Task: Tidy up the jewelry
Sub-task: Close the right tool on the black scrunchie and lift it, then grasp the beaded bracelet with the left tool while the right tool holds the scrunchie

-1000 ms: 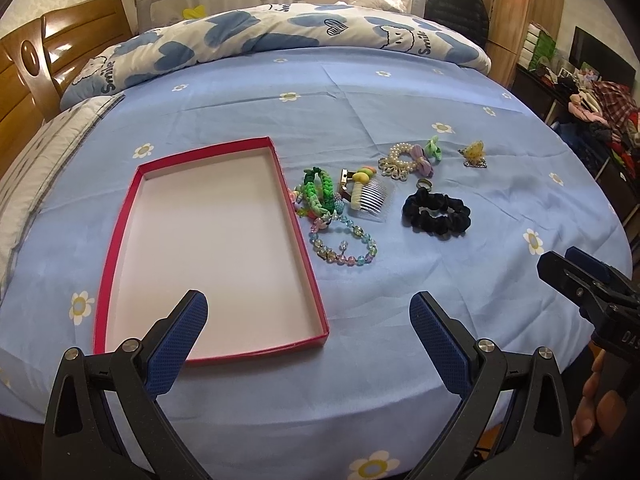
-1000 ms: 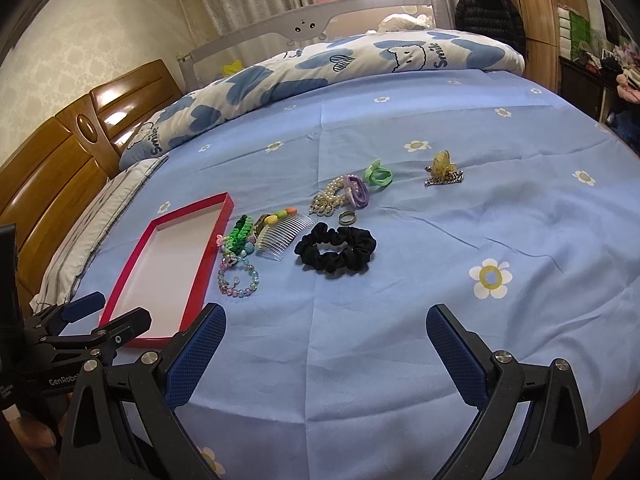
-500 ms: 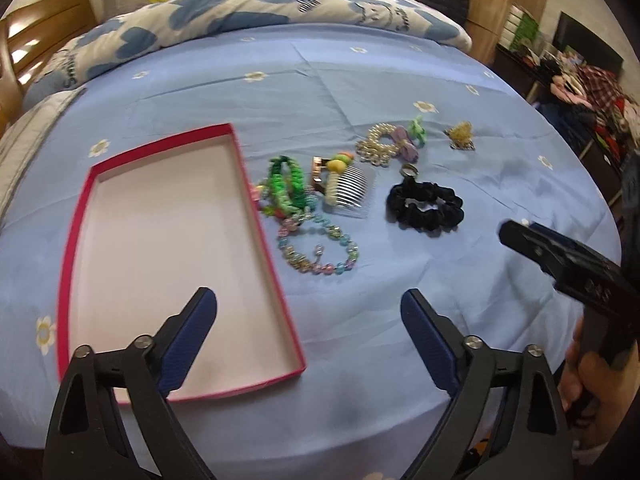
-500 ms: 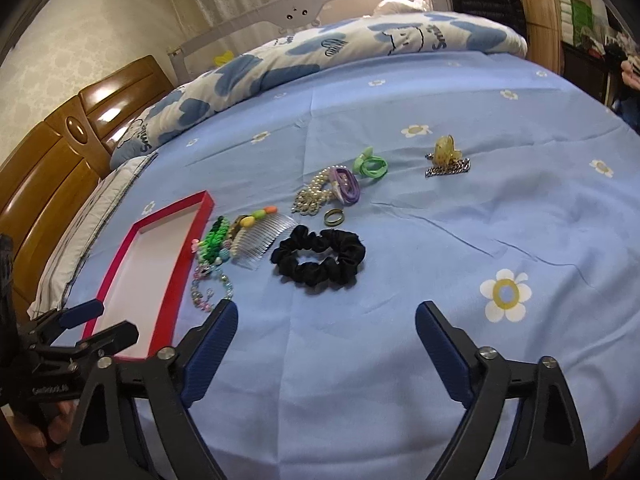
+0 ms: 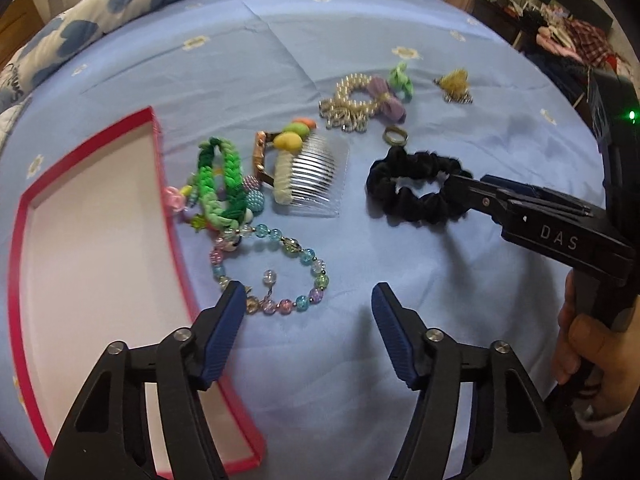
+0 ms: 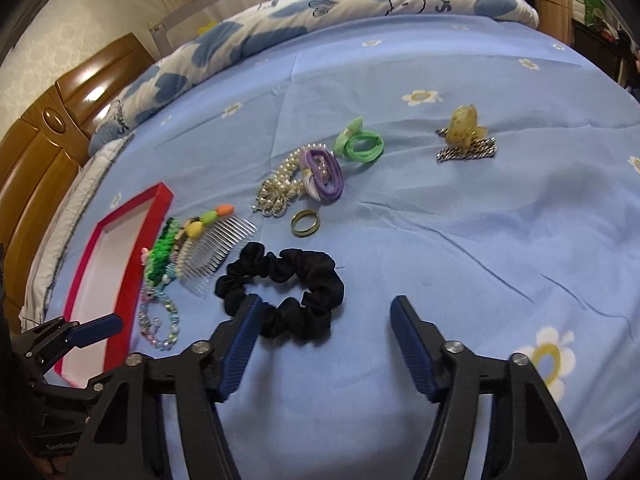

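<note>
A shallow red-rimmed box (image 5: 16,240) with a white floor lies empty on the blue bedsheet, left of the jewelry; it also shows in the right wrist view (image 6: 128,280). My left gripper (image 5: 308,300) is open just above the pastel glass-bead bracelet (image 5: 296,256), its left pad near the clasp. My right gripper (image 6: 324,312) is open, its left pad at the near edge of the black scrunchie (image 6: 320,280), which also shows in the left wrist view (image 5: 408,200). Nearby lie a green braided bracelet (image 5: 224,176), a clear comb (image 5: 316,180), a ring (image 6: 306,223) and a pearl bracelet (image 5: 352,104).
A purple hair tie (image 6: 324,176), a green hair tie (image 6: 362,146) and a yellow claw clip on a chain (image 6: 466,132) lie farther back. A blue-and-white quilt (image 6: 320,8) and a wooden headboard (image 6: 48,128) stand beyond. The bed edge is near me.
Both grippers have moved forward and down toward the jewelry. The left now hovers at the bead bracelet, the right at the black scrunchie. Both stay open.
</note>
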Demonstrator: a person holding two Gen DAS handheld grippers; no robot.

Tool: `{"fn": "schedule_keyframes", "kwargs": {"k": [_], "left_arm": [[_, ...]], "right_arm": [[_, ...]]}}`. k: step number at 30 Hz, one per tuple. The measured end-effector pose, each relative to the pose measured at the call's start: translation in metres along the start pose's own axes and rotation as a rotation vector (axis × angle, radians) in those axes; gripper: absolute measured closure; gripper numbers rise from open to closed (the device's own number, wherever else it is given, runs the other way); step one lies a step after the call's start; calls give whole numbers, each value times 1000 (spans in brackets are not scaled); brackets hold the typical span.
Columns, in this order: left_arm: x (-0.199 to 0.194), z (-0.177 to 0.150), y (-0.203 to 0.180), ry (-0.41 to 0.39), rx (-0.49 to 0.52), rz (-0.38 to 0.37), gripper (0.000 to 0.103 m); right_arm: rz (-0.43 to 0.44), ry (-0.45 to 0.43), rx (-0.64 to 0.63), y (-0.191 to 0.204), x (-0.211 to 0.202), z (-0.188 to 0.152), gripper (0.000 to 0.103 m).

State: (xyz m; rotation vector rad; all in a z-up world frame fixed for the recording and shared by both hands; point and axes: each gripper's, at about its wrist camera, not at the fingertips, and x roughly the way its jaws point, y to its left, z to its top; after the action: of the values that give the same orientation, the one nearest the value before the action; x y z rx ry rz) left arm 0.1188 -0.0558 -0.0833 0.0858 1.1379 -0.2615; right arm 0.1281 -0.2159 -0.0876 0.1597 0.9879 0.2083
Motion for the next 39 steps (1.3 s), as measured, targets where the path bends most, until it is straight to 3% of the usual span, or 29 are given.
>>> {"fn": "schedule_keyframes", "kwargs": {"k": [4, 5, 7, 9, 11, 13, 16, 28, 39], "left_arm": [[14, 3, -2, 30, 26, 31, 53], [16, 4, -1, 43, 29, 28, 67], [22, 5, 0, 69, 27, 16, 82], [23, 5, -2, 60, 46, 21, 89], [23, 3, -5, 53, 64, 32, 90], [21, 2, -5, 46, 66, 32, 90], [15, 0, -2, 37, 43, 0, 97], [-45, 3, 14, -93, -50, -96, 97], [-98, -15, 49, -189, -141, -118, 97]], "right_arm": [[0, 16, -3, -1, 9, 2, 48], [2, 15, -5, -2, 9, 3, 48], [5, 15, -3, -3, 10, 5, 55], [9, 15, 4, -5, 10, 6, 61], [13, 13, 11, -6, 11, 6, 67], [20, 8, 22, -6, 11, 6, 83], [30, -2, 43, -9, 8, 5, 88], [75, -71, 91, -7, -31, -2, 92], [156, -123, 54, 32, -63, 2, 93]]}}
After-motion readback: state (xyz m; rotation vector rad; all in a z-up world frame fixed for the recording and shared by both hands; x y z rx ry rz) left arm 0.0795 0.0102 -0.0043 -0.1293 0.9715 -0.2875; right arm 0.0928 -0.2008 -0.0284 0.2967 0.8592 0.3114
